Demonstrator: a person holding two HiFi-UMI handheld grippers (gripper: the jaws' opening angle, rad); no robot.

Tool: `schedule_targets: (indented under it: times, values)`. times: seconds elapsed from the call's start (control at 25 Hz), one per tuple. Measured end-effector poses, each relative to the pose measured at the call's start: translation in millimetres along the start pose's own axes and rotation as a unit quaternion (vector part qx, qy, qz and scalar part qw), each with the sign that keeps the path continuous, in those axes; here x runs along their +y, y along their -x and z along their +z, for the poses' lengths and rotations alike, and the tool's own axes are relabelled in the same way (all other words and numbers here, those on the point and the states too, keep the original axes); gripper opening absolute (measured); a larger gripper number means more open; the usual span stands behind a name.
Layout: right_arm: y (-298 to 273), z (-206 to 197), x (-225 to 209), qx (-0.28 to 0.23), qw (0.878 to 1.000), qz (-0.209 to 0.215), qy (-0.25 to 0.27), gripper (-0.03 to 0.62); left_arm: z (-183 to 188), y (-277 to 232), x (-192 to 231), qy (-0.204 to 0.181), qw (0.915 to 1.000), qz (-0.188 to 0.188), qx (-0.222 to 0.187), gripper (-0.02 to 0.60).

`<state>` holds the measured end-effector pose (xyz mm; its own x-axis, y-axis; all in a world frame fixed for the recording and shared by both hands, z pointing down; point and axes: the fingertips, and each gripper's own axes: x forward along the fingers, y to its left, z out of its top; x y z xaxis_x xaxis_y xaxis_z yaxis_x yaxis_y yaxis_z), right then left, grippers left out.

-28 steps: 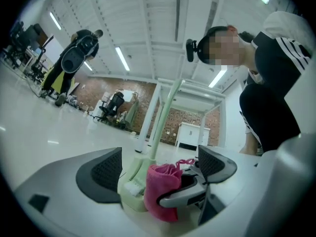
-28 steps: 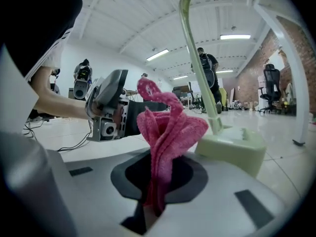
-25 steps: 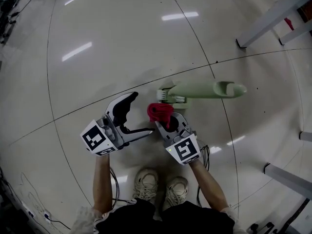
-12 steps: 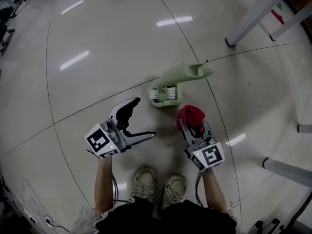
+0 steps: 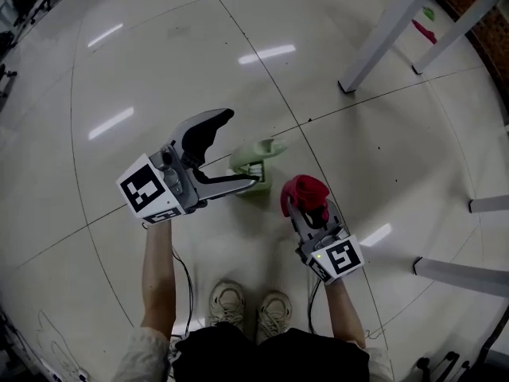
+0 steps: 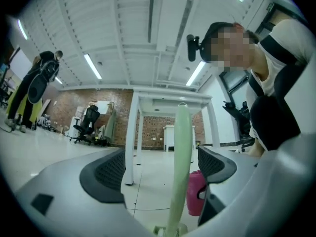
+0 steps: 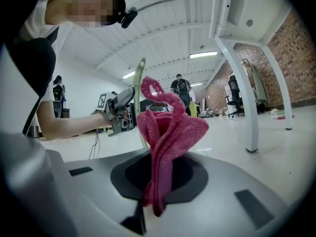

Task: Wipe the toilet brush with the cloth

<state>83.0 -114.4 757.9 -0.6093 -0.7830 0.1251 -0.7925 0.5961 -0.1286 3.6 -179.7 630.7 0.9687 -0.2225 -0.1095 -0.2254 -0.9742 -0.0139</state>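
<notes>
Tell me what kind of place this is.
Probably an open workshop or lab hall, not a bathroom: glossy floor, a white table, an office chair by a brick wall, strip lights overhead.

The glossy pale floor (image 5: 143, 62) bears the green toilet brush (image 5: 253, 161), upright. White table legs (image 5: 383, 32) and two shoes (image 5: 228, 302) stand there too
</notes>
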Motion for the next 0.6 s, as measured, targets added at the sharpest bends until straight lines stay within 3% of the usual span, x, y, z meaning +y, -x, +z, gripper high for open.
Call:
schedule_targets:
  times: [0.24, 0.28, 0.36, 0.6]
  values:
    - [15, 35, -9, -0.020, 1.000, -0.011, -0.004, 0.031, 35, -13, -16, 0.029, 0.9983, -0.049, 0.005, 0.460]
    - [15, 41, -10, -0.022, 1.000, -0.013, -0.004, 0.031, 38, -12, -17, 0.039, 0.9978, -0.053, 0.007, 0.421]
    - [14, 49, -8, -0.023, 1.000, -0.012, -0.007, 0.031, 41, -9, -17, 0.043, 0.9972, -0.058, 0.018, 0.137]
    - [1, 64, 0, -0.051, 0.999, 0.011, -0.001, 0.031, 43, -4, -23, 0.026, 0.9958, -0.075, 0.046, 0.129]
